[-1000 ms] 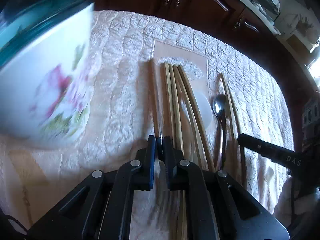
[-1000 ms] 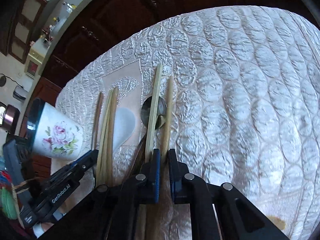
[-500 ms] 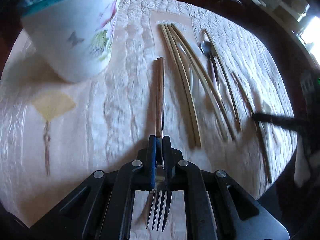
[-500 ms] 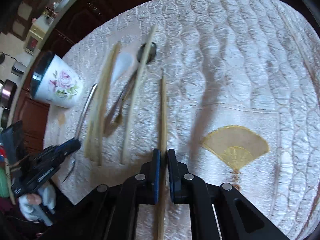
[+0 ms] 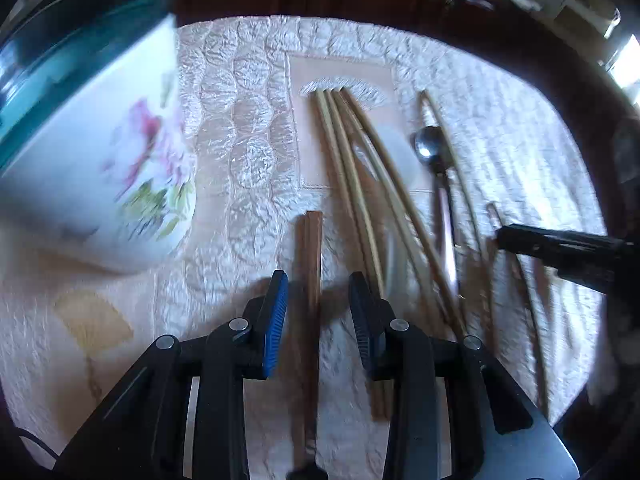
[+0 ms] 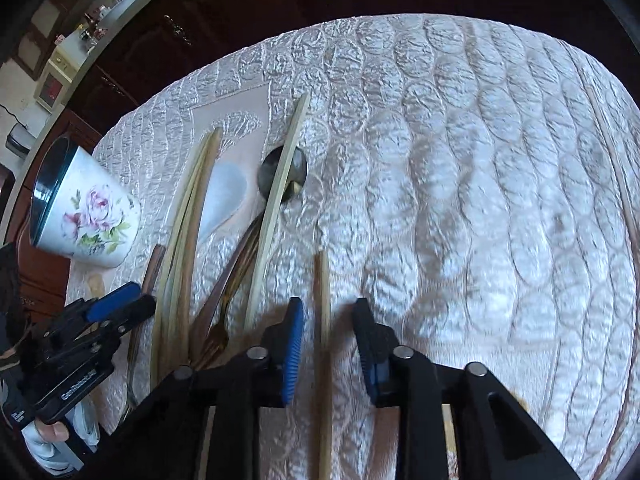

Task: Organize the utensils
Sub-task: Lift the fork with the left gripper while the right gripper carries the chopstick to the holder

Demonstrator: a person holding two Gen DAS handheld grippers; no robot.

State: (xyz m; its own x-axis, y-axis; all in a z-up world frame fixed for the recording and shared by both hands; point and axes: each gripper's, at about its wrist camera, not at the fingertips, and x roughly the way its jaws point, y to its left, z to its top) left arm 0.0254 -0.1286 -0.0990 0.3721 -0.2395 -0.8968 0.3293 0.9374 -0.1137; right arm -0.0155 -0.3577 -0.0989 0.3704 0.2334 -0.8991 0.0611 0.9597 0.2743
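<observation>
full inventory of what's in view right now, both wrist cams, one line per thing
cup: one, white with pink flowers and a dark teal rim, far left on the tablecloth
brown fork handle: one, dark brown, lying between the open left fingers
pale chopsticks: a bundle, count unclear, light wood, middle of the cloth
metal spoon: one, silver bowl, right of the bundle
single chopstick: one, light wood, between the open right fingers
tablecloth: one, white quilted with fan motifs
cabinets: dark wood, behind the table
left gripper: black, blue pad, open
right gripper: black, blue pads, open
</observation>
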